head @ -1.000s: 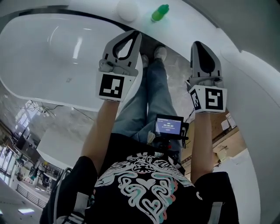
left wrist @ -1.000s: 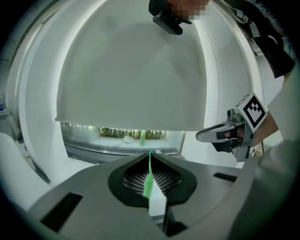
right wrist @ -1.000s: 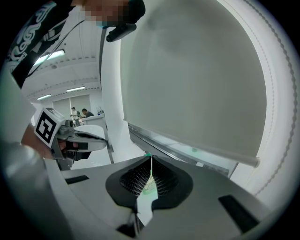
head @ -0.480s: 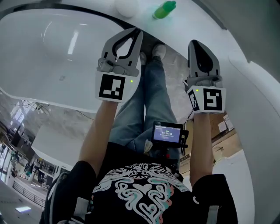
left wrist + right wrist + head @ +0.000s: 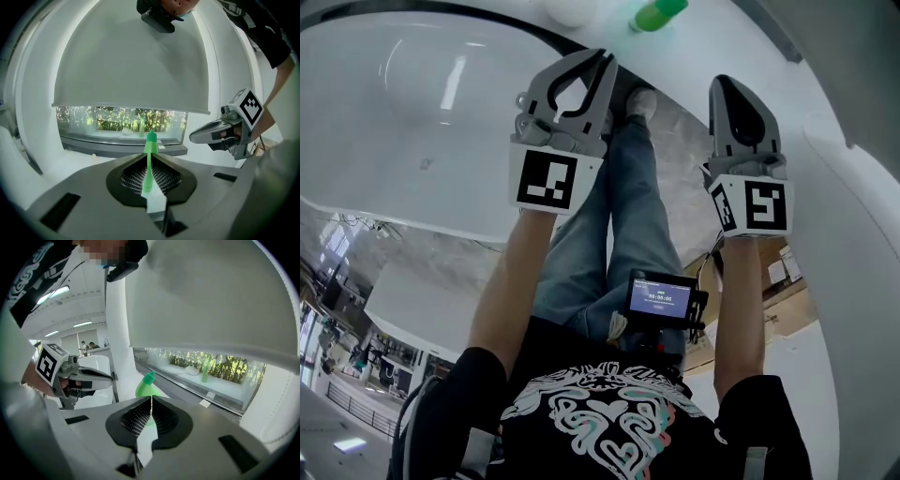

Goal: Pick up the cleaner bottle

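While a big white tub (image 5: 412, 122) fills the left of the head view, its broad white rim (image 5: 722, 56) curves across the top and down the right side. Beneath lies a pale, veined stone floor (image 5: 680, 159), and at the lower left a lit hall shows. Between tub and rim stands the person, in blue jeans (image 5: 600, 225) and a black patterned shirt (image 5: 600, 422), both arms stretched forward.

Each hand holds a grey tool. The left gripper (image 5: 605, 61) has its jaws pressed together (image 5: 148, 157), with nothing between them. The right gripper (image 5: 727, 86) is likewise closed on nothing, the ribbed pads meeting in a thin seam (image 5: 151, 403). Both hang in the air, touching no surface, well apart from each other.

A long lit strip of green leaves (image 5: 108, 122) runs behind the rim; whether it is a window or a mirror I cannot tell.

The green cleaner bottle (image 5: 656, 14) stands upright on the rim, beyond both tools and reached by neither. It sits dead ahead of the left jaws (image 5: 150, 140) and slightly left of the right ones (image 5: 146, 386). Just beside it rests a round white object (image 5: 570, 9).

At the waist a small screen (image 5: 661, 298) glows, its writing too small to read. The marker cubes (image 5: 548, 180) bear only black-and-white squares.
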A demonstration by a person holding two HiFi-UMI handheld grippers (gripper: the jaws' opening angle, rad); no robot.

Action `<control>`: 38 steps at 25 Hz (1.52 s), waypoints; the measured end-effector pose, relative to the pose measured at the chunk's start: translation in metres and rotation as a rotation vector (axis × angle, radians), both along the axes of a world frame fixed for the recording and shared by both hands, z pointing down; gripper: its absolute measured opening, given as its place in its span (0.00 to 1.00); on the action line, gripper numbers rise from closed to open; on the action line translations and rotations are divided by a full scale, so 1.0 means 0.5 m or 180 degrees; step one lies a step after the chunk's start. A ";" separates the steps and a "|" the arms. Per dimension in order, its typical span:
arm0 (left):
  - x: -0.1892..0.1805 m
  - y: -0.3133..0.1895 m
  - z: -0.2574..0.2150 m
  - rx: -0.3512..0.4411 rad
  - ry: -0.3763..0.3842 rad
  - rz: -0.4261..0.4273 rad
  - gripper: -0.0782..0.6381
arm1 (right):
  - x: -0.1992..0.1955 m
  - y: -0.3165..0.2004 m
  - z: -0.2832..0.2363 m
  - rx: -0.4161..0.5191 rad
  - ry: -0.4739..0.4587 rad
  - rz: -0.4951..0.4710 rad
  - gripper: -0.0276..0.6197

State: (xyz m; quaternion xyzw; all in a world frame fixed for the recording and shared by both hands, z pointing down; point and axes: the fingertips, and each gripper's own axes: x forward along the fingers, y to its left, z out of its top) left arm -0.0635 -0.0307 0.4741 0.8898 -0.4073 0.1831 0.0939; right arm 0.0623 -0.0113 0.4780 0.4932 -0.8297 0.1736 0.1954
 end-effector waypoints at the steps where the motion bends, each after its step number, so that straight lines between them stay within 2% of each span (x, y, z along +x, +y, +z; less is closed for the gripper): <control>1: 0.002 -0.001 0.003 0.0007 -0.0042 0.0035 0.14 | 0.001 -0.002 0.004 -0.0004 0.0012 -0.0001 0.09; 8: 0.001 -0.014 0.024 -0.0048 -0.0215 0.0106 0.14 | -0.010 -0.026 0.030 -0.0032 0.0031 -0.0015 0.09; 14: 0.025 -0.039 0.075 -0.0157 -0.0237 0.0066 0.14 | -0.001 -0.064 0.088 -0.0137 0.0050 0.0014 0.09; 21: 0.046 -0.065 0.114 -0.0291 -0.0282 0.0047 0.15 | 0.001 -0.099 0.131 -0.0221 0.0096 -0.0087 0.09; 25: 0.054 -0.064 0.142 -0.0474 -0.0196 -0.0059 0.15 | 0.006 -0.123 0.141 -0.0221 0.0044 -0.0061 0.09; 32: 0.076 -0.064 0.198 -0.0674 -0.0342 0.0072 0.38 | 0.010 -0.158 0.183 -0.0228 0.0058 -0.0123 0.09; 38: 0.094 -0.083 0.208 -0.0637 -0.0434 0.0098 0.43 | 0.023 -0.190 0.198 -0.0264 0.0022 -0.0064 0.09</control>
